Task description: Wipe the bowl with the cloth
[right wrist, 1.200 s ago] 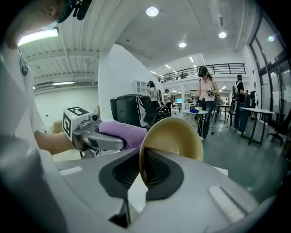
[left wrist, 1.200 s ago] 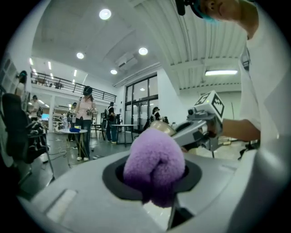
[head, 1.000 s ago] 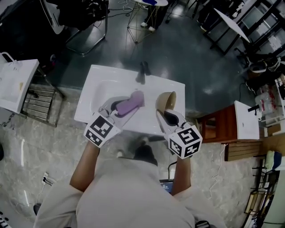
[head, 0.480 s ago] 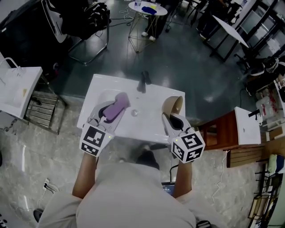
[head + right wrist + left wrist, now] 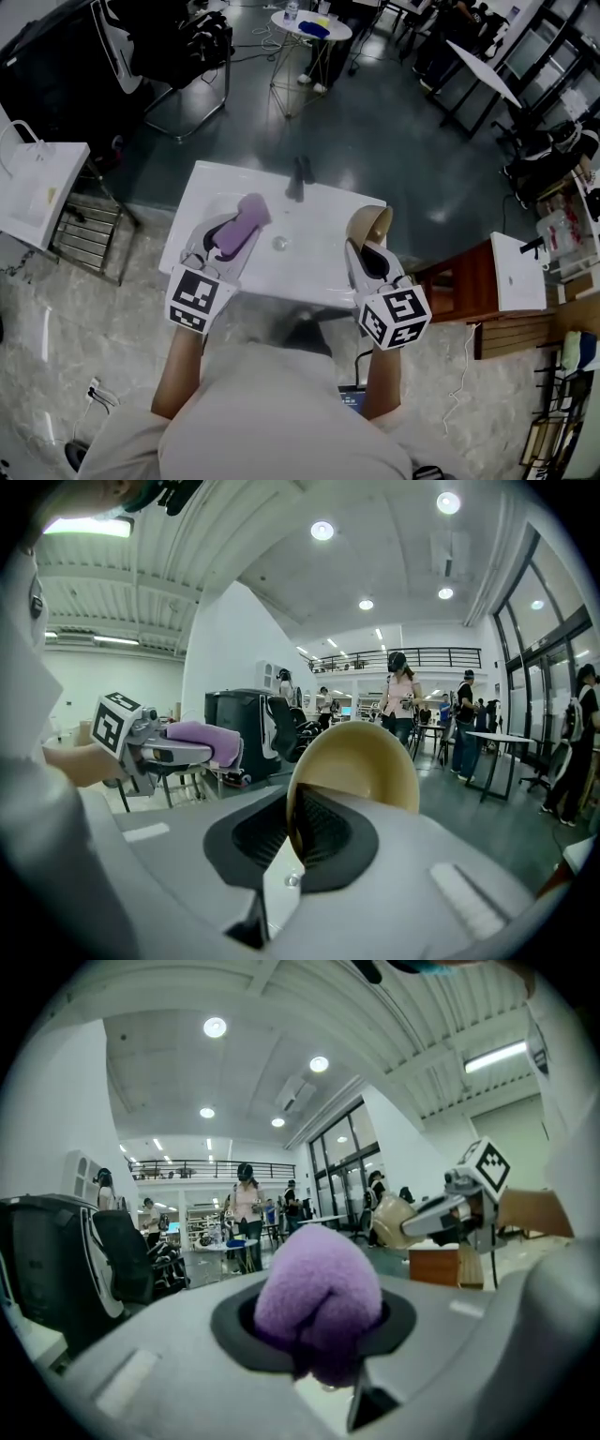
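Head view: a person stands at a white sink (image 5: 314,267) with a tap (image 5: 299,174) at its far edge, and a gripper is held in each hand above the basin. The jaws of the left gripper (image 5: 225,240) are clamped on a rolled purple cloth (image 5: 242,223), which sticks out past the jaw tips. The jaws of the right gripper (image 5: 365,253) are closed on the rim of a tan bowl (image 5: 368,223), so that the bowl is carried on edge, above the right side of the sink.

Left gripper view: the cloth (image 5: 319,1297) is seen bunched between the pads, with the bowl (image 5: 394,1222) off to the right. Right gripper view: the thin rim of the bowl (image 5: 361,761) is pinched between the pads, its hollow turned towards the left.

Cloth and bowl are well apart, with the drain (image 5: 279,243) between them, so no wiping contact is made at present. Both things are judged ready in hand. What remains is for the cloth to be brought against the bowl and rubbed round it.
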